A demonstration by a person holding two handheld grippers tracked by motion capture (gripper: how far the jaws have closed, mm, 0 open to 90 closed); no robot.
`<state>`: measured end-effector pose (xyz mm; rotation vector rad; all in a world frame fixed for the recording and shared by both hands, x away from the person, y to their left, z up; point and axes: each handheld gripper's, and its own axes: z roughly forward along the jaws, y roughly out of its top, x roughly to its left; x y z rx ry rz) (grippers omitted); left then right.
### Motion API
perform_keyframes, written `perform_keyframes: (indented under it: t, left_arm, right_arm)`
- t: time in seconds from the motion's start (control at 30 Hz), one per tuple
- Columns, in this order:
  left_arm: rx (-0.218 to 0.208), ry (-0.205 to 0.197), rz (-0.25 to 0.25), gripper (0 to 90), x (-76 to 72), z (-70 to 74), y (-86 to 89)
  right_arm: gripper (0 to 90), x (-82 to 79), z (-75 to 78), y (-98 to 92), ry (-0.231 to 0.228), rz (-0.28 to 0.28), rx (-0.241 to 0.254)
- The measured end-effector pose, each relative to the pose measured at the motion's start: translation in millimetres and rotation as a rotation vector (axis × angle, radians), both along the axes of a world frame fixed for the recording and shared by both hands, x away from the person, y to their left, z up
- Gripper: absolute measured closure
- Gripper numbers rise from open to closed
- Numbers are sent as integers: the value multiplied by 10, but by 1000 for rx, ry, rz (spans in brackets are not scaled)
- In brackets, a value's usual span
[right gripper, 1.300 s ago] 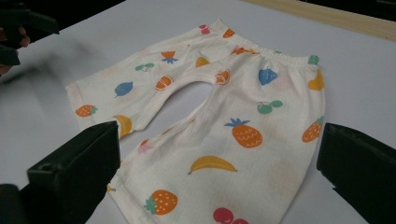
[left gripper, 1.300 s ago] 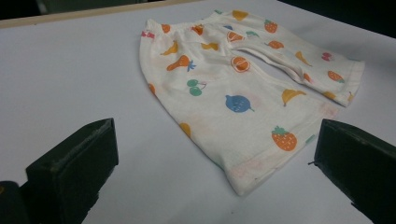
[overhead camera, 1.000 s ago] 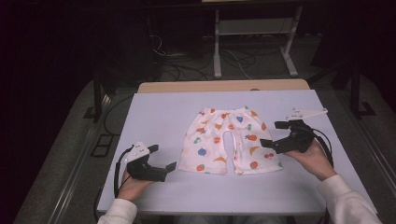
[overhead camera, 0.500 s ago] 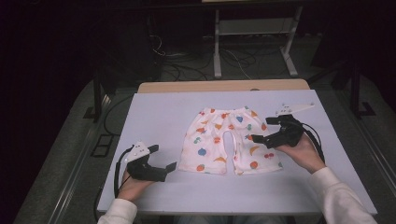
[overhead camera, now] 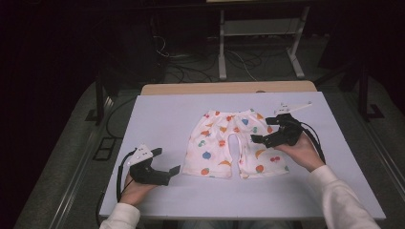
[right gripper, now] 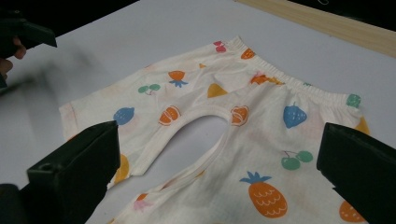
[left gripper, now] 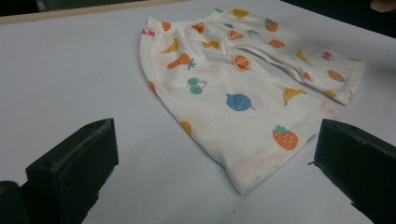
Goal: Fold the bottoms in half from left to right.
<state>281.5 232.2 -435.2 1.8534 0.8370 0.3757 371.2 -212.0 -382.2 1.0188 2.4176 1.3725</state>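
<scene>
**Shorts flat, nothing gripped yet**

High view: the shorts (overhead camera: 232, 143) lie spread mid-table (overhead camera: 162, 109); our right gripper (overhead camera: 260, 139) hovers over one leg, our left gripper (overhead camera: 174, 170) sits beside the other.

Left gripper view: fingers wide apart, empty, hem ahead.

Right gripper view: fingers wide, empty above the crotch. All the handling remains, we judge.

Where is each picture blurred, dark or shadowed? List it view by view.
High view: room beyond the table is nearly black; shorts evenly lit. Left gripper view: sharp, soft shadow along the shorts' hem. Right gripper view: smeared blur at upper left around the other gripper.
</scene>
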Motion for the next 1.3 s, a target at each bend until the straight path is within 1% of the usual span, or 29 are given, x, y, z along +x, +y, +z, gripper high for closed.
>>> perform_keyframes:
  t: [0.3, 0.63, 0.9, 1.13, 1.2, 1.3]
  left_arm:
    - [2, 4, -3, 0, 5, -6, -8]
    - [2, 6, -2, 0, 10, -9, -4]
    - [1, 7, -5, 0, 14, -11, -6]
    - [1, 6, -7, 0, 13, -8, -7]
    - [1, 5, -8, 0, 13, -8, -6]
    - [1, 6, -8, 0, 14, -8, -7]
  right_arm:
    - [0, 105, -20, 97, 11, 5, -4]
    - [0, 200, 1, 225, 8, 21, -6]
    - [0, 275, -13, 357, 15, 33, -6]
    - [0, 324, -39, 451, 19, 44, -8]
    - [0, 347, -63, 495, 25, 49, -16]
    - [0, 374, -87, 534, 28, 52, -16]
